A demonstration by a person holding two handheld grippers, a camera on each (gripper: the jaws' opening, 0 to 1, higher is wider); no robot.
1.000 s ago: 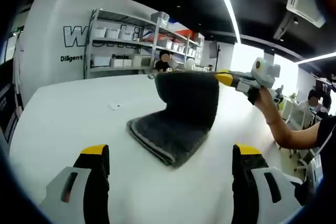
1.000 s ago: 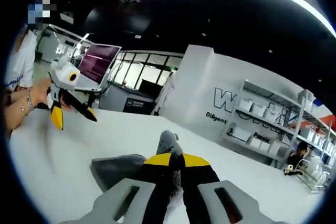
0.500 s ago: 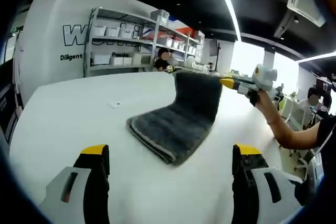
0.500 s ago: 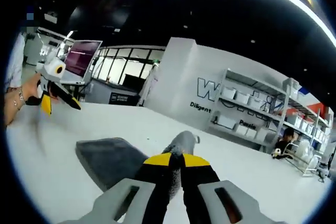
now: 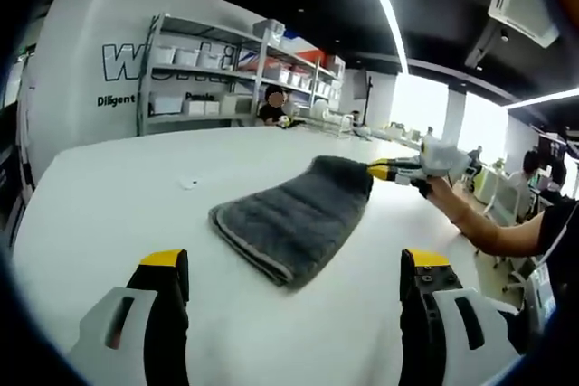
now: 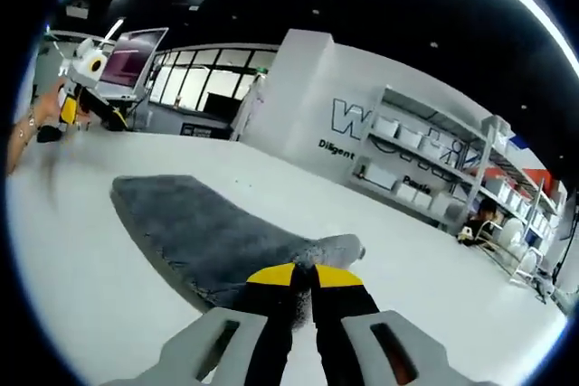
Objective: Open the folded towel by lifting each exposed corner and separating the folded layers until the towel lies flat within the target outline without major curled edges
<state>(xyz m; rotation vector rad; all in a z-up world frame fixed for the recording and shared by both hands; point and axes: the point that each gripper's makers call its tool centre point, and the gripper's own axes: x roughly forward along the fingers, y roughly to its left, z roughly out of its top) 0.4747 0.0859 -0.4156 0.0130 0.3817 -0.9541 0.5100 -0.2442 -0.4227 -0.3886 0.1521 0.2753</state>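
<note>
Low in the left gripper view, left gripper [image 5: 294, 282] with yellow-tipped jaws spread wide, nothing between them, over the white table [image 5: 109, 214]. Just beyond, at frame centre, dark grey pile towel [image 5: 289, 219], now lying low along the table instead of rising as an upright flap as it did a moment ago. At centre right, right gripper [image 5: 384, 170] pinched on the towel's far corner, lower than before and close to the table, with a hand [image 5: 441, 194] behind it.

In the right gripper view, jaws closed on the near towel [image 6: 204, 237] corner at bottom centre; cloth stretched out flatter toward the left than earlier. Grey shelving unit [image 6: 425, 174] with white boxes far behind, right of centre.
</note>
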